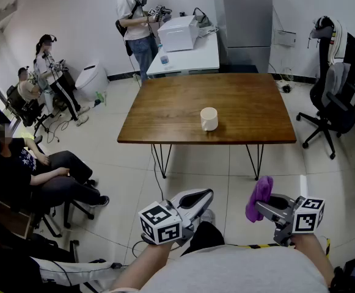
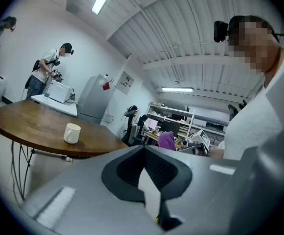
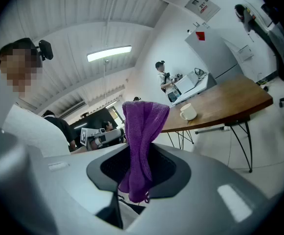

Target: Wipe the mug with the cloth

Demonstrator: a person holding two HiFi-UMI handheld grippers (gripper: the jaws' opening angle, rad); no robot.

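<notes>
The mug (image 1: 209, 118) stands on the table (image 1: 165, 112), far ahead of you. Your right gripper (image 1: 266, 205) pinches the purple cloth (image 1: 259, 195) (it sticks up); the mug is ahead and a bit left. Your left gripper (image 1: 200, 199), closed and empty, lines up with it.

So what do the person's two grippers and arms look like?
The left gripper and right gripper are pale grey wedge-shaped shells with dark ribbed pads inside. Each carries a white cube with black square markers. The person wears a light grey top.
</notes>
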